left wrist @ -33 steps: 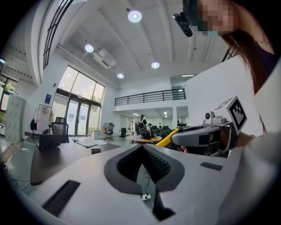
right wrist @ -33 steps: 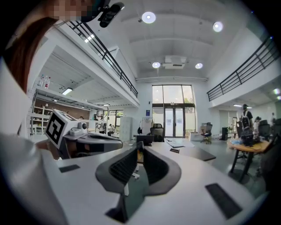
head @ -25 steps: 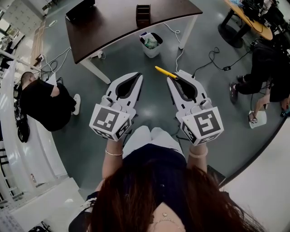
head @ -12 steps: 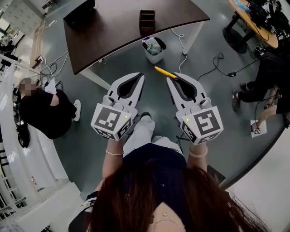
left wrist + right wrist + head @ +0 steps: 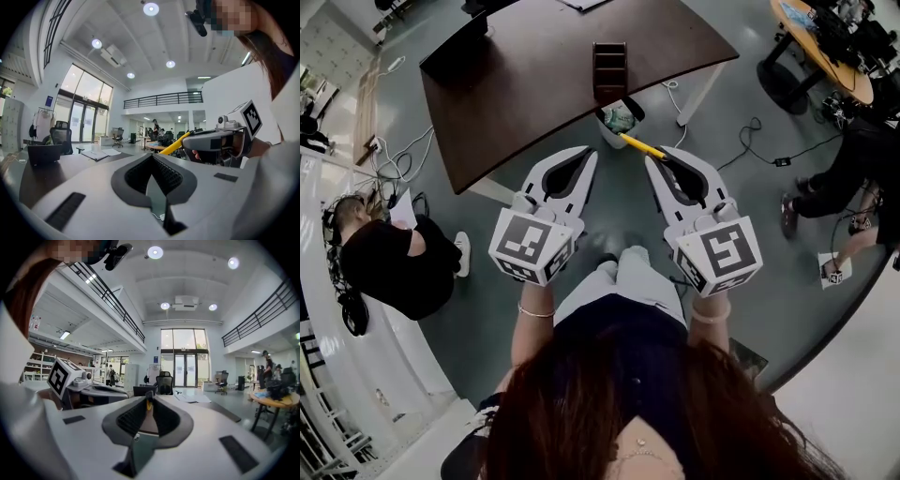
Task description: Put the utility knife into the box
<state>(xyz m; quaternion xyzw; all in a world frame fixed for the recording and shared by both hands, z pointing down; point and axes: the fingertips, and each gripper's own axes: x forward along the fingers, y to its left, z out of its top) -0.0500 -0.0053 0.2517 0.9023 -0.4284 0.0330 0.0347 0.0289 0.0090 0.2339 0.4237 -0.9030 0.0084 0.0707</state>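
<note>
Centre of the head view: left gripper (image 5: 586, 154) and right gripper (image 5: 658, 159) side by side, both pointed toward the top of the frame and held above the grey floor (image 5: 619, 211).

Right gripper: fingers closed on the rear end of the yellow utility knife (image 5: 636, 145). Knife slanted up and to the left from the fingertips, its free end in line with the waste bin (image 5: 620, 116). In the right gripper view, a sliver of yellow pinched at the point where the fingers meet.

Left gripper: fingers closed tip to tip, with nothing between them. In the left gripper view, only the tapered gap behind the meeting tips, with the right gripper and the yellow knife at the right of centre.

Upper centre of the head view: dark brown box (image 5: 609, 70) with open compartments, upright on the dark surface (image 5: 534, 84) near its front edge, directly above the waste bin in the frame. Knife apart from the box, not inside it.

Left edge of the frame: person in black (image 5: 398, 253), low on the floor.
</note>
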